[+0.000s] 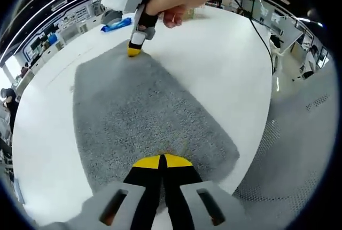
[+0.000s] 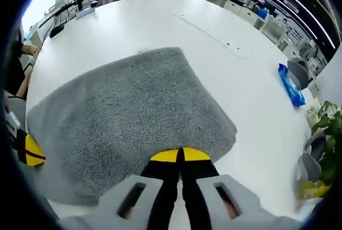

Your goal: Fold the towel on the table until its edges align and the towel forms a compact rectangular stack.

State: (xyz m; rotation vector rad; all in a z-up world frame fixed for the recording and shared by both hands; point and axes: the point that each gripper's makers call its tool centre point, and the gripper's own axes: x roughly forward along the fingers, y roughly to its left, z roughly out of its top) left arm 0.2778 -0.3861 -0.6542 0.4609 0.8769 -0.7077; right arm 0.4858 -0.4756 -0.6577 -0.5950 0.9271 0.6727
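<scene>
A grey towel [image 1: 144,112] lies spread flat on the white tabletop [image 1: 224,64]. In the left gripper view, the left claw [image 1: 162,160] sits at the towel's near edge with its yellow-tipped jaws pressed together and grey pile gathered at the tips; it is clenched on the towel. In the same view the right claw [image 1: 134,50] is at the towel's far corner, tip down on the fabric, with a person's hand [image 1: 173,12] gripping its handle. A blue packet [image 1: 116,25] lies on the tabletop beyond that corner, well apart from the towel. In the right gripper view, the towel [image 2: 133,112] fills the middle of the tabletop [image 2: 160,22], and the right claw [image 2: 180,155] rests on its near edge, jaws closed together on the cloth. The left claw [image 2: 29,150] shows at the towel's left corner; its jaw state cannot be told from this view. The blue packet [image 2: 291,85] lies to the right, clear of the towel, and a potted plant [image 2: 326,128] stands near the tabletop's right edge.
</scene>
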